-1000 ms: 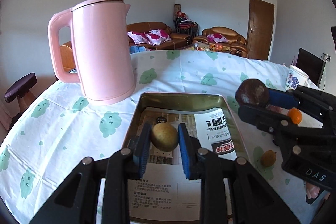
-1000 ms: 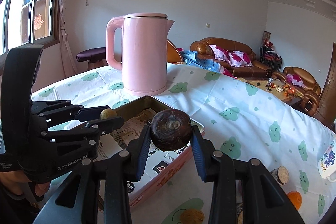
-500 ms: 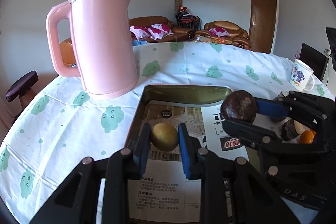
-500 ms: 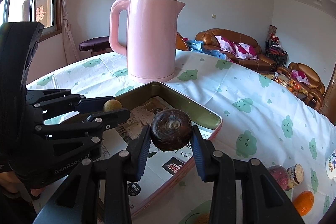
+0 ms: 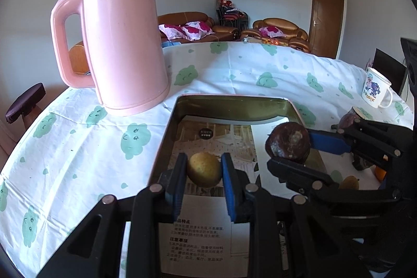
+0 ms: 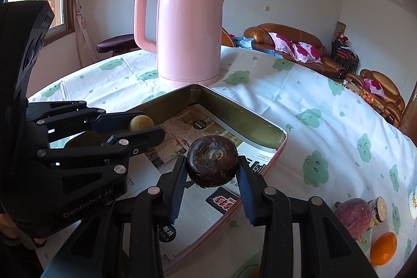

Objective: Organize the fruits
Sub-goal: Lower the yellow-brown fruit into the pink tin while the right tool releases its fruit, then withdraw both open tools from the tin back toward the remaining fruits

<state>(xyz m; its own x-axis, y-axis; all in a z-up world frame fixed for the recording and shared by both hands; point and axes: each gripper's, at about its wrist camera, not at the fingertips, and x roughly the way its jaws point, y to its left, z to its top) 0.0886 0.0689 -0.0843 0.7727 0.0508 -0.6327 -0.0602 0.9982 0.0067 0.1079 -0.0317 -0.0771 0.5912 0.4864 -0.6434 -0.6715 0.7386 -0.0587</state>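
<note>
A metal tray (image 5: 232,102) lined with printed paper lies on the table in front of both grippers. My left gripper (image 5: 204,170) is shut on a small yellow-brown fruit (image 5: 204,168) held just above the tray's paper. My right gripper (image 6: 212,167) is shut on a dark brown round fruit (image 6: 212,164) over the tray's near right part. In the left wrist view that dark fruit (image 5: 288,143) hangs to the right of the yellow one. In the right wrist view the yellow fruit (image 6: 142,123) shows at the left, between the left gripper's fingers.
A tall pink kettle (image 5: 122,43) stands on the tablecloth just beyond the tray's far left corner. Right of the tray lie a purple cut tuber (image 6: 354,215), an orange (image 6: 383,248) and a small yellow fruit (image 5: 349,183). A white mug (image 5: 375,91) stands far right.
The right gripper has come down and leftward with the dark fruit, from beside the tray to over it. The left gripper has dipped a little with its yellow fruit.
</note>
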